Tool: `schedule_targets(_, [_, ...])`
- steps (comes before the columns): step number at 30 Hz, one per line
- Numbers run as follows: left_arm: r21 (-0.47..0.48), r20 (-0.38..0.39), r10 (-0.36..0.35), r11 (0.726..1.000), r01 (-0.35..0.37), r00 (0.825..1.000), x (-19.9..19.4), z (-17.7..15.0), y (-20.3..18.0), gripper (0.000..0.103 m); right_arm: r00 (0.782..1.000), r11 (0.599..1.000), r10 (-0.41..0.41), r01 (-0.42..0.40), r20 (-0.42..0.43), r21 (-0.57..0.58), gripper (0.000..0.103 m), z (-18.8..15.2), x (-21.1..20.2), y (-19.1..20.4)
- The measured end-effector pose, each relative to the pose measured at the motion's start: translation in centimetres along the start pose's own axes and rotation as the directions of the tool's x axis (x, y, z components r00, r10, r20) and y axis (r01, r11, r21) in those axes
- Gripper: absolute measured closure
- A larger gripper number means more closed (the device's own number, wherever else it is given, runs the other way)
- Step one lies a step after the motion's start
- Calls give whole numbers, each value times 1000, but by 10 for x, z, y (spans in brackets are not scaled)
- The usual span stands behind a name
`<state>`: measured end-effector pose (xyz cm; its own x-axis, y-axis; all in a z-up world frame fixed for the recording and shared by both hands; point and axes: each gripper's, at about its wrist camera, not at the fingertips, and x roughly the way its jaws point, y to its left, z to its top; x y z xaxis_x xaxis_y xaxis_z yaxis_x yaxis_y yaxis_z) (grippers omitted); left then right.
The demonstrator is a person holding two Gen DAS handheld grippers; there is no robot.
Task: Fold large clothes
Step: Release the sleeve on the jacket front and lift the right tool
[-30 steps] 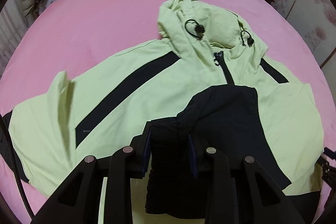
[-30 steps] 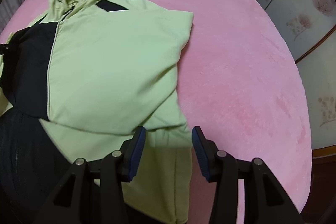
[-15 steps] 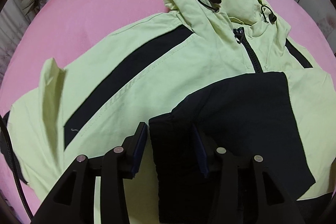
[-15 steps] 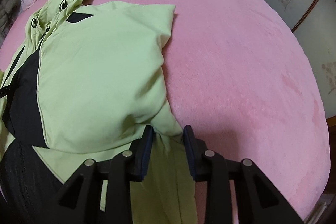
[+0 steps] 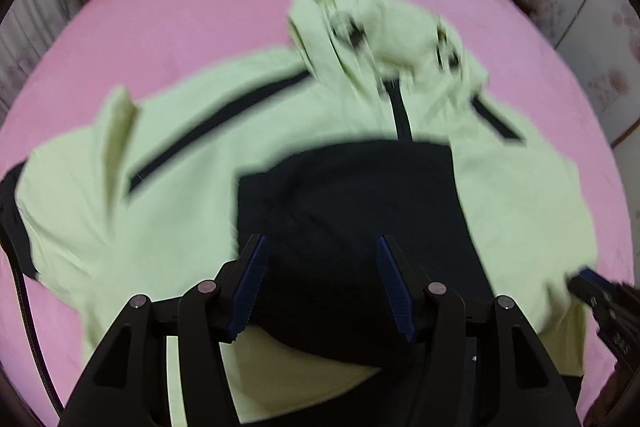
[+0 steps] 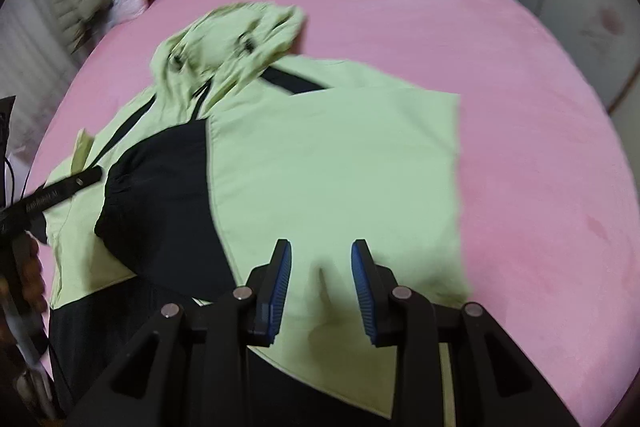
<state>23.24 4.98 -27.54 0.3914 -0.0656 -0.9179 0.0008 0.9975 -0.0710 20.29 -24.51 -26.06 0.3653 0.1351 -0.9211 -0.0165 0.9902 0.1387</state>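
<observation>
On pink bed (image 5: 200, 11): hooded jacket (image 5: 168, 195) flat, hood up. Soft, light, slippery shell; pinch hem corners. Left gripper (image 5: 320, 283) opening, clear above black panel. Right gripper (image 6: 320, 283) closing, pale-green fabric between the pads, not visibly pinched.

One jacket (image 5: 304, 147) (hooded), two grippers, one bed (image 5: 200, 7)

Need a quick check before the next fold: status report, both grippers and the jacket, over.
Left gripper opening over the black sleeve, not pinching. Right gripper closing, light green fabric between the pads, no grip seen. Hooded jacket on pink bed, sleeves folded in. Nothing in the way.
</observation>
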Motion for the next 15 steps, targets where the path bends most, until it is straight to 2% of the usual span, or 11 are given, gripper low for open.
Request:
schedule_targets(3, [1,-43,18,1000,-18,999,19,-12,-5,47,996,999,-50,51,-68,10,86,-1,28,-7])
schedule_targets(7, [2,-78,37,999,-37,996,36,-20,-1,49,987,987,-132,139,-87,82,94,-13,33,-52])
schedule_targets(8, [15,-76,42,999,-41,996,37,-20,-2,49,987,985,-136,145,-89,97,101,-15,32,-61])
schedule_targets(9, [35,-74,52,998,-49,996,38,-21,-4,49,989,985,-116,126,-92,117,103,-16,31,-71])
schedule_targets(11, [57,-73,67,996,-63,995,39,-22,-7,49,993,986,-72,85,-96,142,103,-18,30,-81])
schedule_targets(15, [55,-72,75,996,-72,995,40,-22,-8,49,987,988,-116,127,-114,93,103,-14,35,-71])
